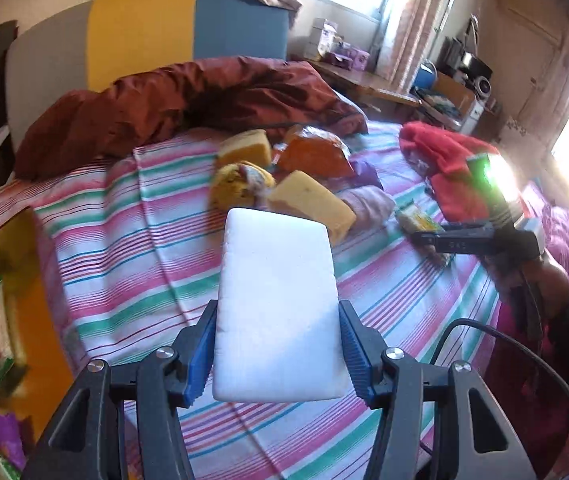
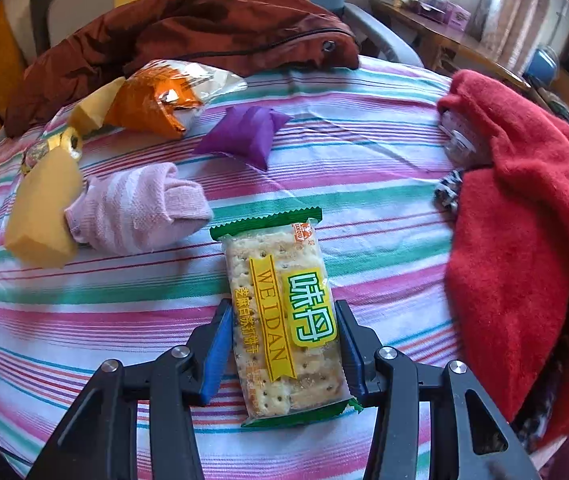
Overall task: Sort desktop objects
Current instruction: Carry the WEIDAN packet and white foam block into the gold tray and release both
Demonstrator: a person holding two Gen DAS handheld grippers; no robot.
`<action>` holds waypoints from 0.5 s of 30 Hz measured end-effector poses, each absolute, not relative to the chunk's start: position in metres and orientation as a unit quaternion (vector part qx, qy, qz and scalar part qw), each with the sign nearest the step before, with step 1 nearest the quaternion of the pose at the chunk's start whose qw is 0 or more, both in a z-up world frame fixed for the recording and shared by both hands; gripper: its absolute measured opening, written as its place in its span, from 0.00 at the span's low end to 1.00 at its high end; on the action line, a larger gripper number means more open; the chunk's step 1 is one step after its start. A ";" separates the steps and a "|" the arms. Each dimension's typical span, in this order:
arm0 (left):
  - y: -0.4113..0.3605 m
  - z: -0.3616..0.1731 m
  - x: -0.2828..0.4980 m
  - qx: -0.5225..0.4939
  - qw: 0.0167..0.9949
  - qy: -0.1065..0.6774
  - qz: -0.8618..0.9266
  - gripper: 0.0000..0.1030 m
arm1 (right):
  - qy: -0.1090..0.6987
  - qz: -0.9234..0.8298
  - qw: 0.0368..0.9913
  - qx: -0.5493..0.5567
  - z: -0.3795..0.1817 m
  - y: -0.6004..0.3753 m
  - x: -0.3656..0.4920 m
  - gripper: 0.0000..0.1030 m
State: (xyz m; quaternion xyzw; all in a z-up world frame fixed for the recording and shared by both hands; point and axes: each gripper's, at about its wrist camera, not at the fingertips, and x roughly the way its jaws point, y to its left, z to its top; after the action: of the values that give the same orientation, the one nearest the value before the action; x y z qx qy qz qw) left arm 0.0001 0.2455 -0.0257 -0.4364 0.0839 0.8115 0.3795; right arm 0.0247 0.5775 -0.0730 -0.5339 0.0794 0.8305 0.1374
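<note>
My left gripper [image 1: 277, 344] is shut on a white foam block [image 1: 276, 304] and holds it above the striped bedsheet [image 1: 124, 240]. My right gripper [image 2: 282, 344] has its blue pads against both long sides of a green-edged cracker packet [image 2: 282, 320] that lies on the sheet. The right gripper also shows in the left wrist view [image 1: 444, 240], over the same packet [image 1: 418, 220]. Loose items lie beyond: yellow sponge wedges [image 1: 312, 204], an orange snack bag [image 2: 156, 100], a pink sock [image 2: 140, 208], a purple pouch [image 2: 244, 132].
An orange box [image 1: 16, 300] with packets inside stands at the left edge of the left wrist view. A dark red jacket [image 2: 188, 28] lies at the back. A red fleece [image 2: 524, 240] covers the right side, over a clear jar [image 2: 460, 140].
</note>
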 end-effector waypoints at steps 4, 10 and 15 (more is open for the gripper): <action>0.230 -0.019 -0.002 -0.433 0.375 0.063 0.818 0.56 | 0.095 0.831 0.156 -0.526 -0.063 0.579 0.033 0.48; 0.210 -0.011 -0.002 -0.423 0.371 0.037 0.826 0.56 | 0.095 0.850 0.178 -0.486 -0.023 0.566 0.051 0.48; 0.188 -0.003 -0.002 -0.413 0.357 0.020 0.838 0.56 | 0.096 0.878 0.130 -0.450 0.012 0.525 0.048 0.48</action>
State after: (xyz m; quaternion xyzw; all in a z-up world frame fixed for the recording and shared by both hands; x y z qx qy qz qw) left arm -0.0023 0.1876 -0.0027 -0.4128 0.0201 0.8378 0.3567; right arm 0.0479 0.5252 0.0116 -0.4504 0.0964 0.8780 0.1298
